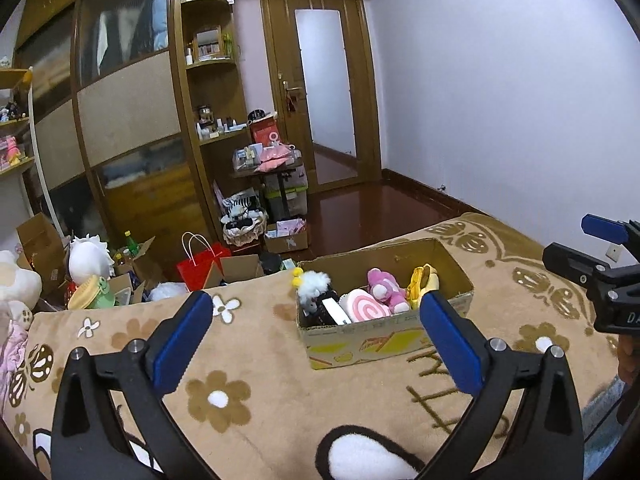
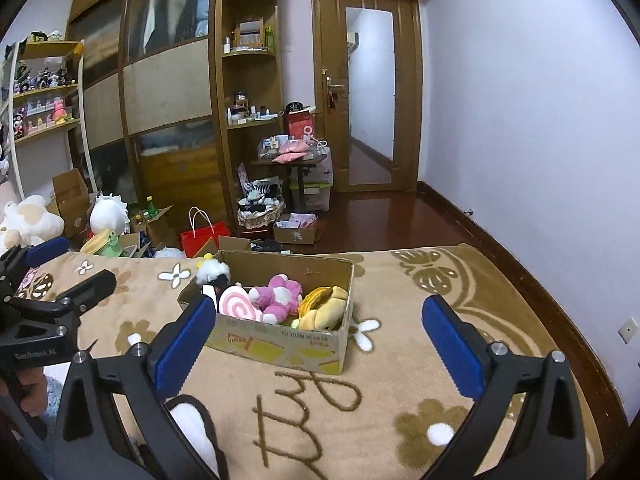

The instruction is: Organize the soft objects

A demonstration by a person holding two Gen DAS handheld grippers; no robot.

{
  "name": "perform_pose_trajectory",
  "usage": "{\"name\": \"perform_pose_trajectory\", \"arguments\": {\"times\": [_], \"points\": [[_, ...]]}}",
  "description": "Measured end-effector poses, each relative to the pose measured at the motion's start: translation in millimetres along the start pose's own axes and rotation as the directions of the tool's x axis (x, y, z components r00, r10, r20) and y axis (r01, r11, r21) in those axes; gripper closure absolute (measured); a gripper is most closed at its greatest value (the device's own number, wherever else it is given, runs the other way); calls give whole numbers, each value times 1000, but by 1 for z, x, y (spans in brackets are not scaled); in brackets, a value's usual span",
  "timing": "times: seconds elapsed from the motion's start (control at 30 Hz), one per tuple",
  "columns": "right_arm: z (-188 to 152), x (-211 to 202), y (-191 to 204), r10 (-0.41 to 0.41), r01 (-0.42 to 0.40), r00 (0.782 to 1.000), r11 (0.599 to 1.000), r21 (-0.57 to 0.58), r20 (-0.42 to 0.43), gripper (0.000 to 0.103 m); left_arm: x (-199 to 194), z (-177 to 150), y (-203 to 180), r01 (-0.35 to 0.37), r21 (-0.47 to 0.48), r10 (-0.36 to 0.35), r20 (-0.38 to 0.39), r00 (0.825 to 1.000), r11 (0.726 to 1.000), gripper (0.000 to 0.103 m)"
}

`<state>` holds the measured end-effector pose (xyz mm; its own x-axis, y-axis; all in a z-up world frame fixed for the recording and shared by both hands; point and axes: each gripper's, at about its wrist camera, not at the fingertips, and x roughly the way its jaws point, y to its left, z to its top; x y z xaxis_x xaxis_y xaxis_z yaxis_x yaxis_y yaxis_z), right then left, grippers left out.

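Beyond the open left gripper (image 1: pixel 316 312) sits the box (image 1: pixel 384 336).

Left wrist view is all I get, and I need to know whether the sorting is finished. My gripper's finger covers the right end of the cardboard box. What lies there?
Observer: A yellow and brown plush fills that end of the cardboard box, right beside the pink plush.
Operator: I only see the edge of the right gripper. Is it carrying anything?
Observer: No. The right gripper is open, with nothing between its fingers.
Operator: Anything small tucked under the yellow one?
Observer: A bit of pale green shows at its lower edge; I cannot tell what it is.
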<state>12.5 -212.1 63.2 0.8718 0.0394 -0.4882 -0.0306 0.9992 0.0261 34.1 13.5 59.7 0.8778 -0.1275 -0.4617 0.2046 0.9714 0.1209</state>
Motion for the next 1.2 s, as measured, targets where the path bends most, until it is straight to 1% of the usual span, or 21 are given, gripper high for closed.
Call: {"name": "perform_pose_trajectory", "arguments": {"times": [0.2, 0.23, 0.3, 0.4, 0.47, 0.77, 1.0, 1.2], "points": [[-13, -8, -8, -25, 24, 1000, 999, 33, 14, 0, -9, -15, 0, -32, -17, 32, 18, 999, 999, 1], [-15, -9, -9, -31, 30, 999, 999, 37, 15, 0, -9, -17, 0, -28, -17, 28, 17, 999, 999, 1], [-18, -6, -11, -37, 37, 999, 998, 44, 3, 0, -8, -21, 0, -29, -20, 29, 18, 999, 999, 1], [-21, -2, -14, -24, 26, 1000, 998, 65, -19, 0, -7, -26, 1, -49, -19, 50, 34, 998, 999, 1], [-25, 1, -16, -30, 32, 999, 997, 69, -25, 0, -5, -28, 2, -45, -24, 45, 40, 998, 999, 1], [-36, 15, -15, -51, 54, 997, 997, 57, -59, 0, 18, -39, 6, -50, -19, 50, -4, 999, 999, 1], [-39, 25, -10, -69, 71, 995, 997, 30, -71, 0, 30, -46, 9, -30, -25, 29, -39, 999, 999, 1], [-40, 27, -10, -73, 76, 994, 997, 31, -78, 0, 33, -46, 13, -19, -38, 17, -43, 999, 999, 1]]}}
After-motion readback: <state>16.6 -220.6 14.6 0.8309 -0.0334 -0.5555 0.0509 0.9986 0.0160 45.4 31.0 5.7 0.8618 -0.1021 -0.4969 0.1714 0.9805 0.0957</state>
